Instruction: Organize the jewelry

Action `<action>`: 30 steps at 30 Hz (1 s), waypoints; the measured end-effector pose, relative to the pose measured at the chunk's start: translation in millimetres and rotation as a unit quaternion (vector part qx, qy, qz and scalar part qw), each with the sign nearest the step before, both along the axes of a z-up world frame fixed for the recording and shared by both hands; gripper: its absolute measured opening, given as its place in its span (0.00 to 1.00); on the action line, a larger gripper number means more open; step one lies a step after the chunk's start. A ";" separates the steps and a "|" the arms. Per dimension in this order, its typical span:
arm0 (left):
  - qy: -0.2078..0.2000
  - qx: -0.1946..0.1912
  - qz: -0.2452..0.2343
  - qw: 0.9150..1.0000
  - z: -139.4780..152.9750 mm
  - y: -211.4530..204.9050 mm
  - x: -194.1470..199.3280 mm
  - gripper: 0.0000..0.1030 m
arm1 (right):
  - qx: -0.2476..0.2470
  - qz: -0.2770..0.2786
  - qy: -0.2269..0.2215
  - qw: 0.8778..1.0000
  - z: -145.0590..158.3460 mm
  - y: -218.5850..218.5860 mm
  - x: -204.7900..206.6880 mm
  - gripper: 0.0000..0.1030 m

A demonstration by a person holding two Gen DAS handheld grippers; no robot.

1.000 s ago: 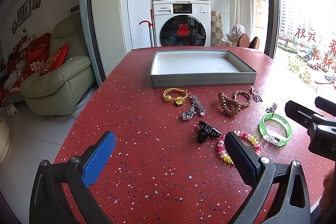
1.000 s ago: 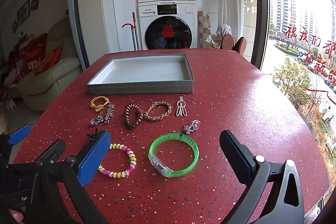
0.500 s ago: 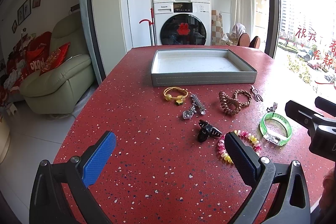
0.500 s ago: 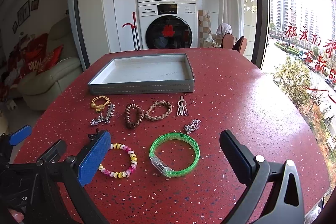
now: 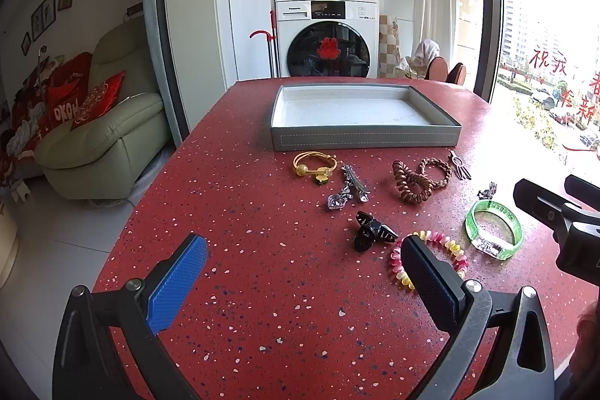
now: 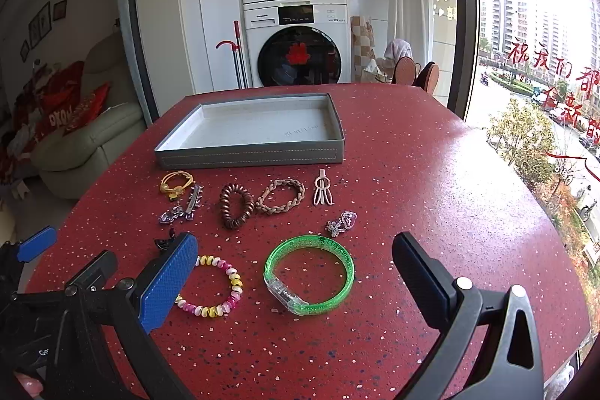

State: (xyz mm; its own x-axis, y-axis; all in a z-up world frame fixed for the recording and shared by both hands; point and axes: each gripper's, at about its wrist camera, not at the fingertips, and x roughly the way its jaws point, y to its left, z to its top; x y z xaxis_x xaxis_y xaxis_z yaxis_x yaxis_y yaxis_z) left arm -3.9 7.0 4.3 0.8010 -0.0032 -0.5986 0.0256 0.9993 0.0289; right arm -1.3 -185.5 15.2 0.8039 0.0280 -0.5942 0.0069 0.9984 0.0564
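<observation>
Red speckled table [image 6: 431,175] holds a bare tray [image 6: 251,156]; all jewelry lies nearer than it. Both the right gripper [image 6: 296,274] and left gripper [image 5: 303,267] gape wide, holding nothing. Probably the green bangle [image 6: 309,274] goes first: straddle its rim squarely.

Black hand-held gripper [image 5: 303,272], blue textured pads [image 5: 176,283], silver screws

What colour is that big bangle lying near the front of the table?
Translucent bright green bangle with a clear clasp section; it shows best in the right wrist view.
</observation>
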 end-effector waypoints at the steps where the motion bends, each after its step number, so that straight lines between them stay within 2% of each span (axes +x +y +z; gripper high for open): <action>1: 0.001 0.000 0.000 1.000 -0.2 0.1 0.2 1.00 | 0.000 0.000 0.000 1.000 0.0 0.0 0.0 1.00; 30: 0.005 0.000 -0.001 1.000 -3.2 -1.8 2.5 1.00 | 0.003 -0.001 0.004 1.000 -2.0 -1.1 -0.1 1.00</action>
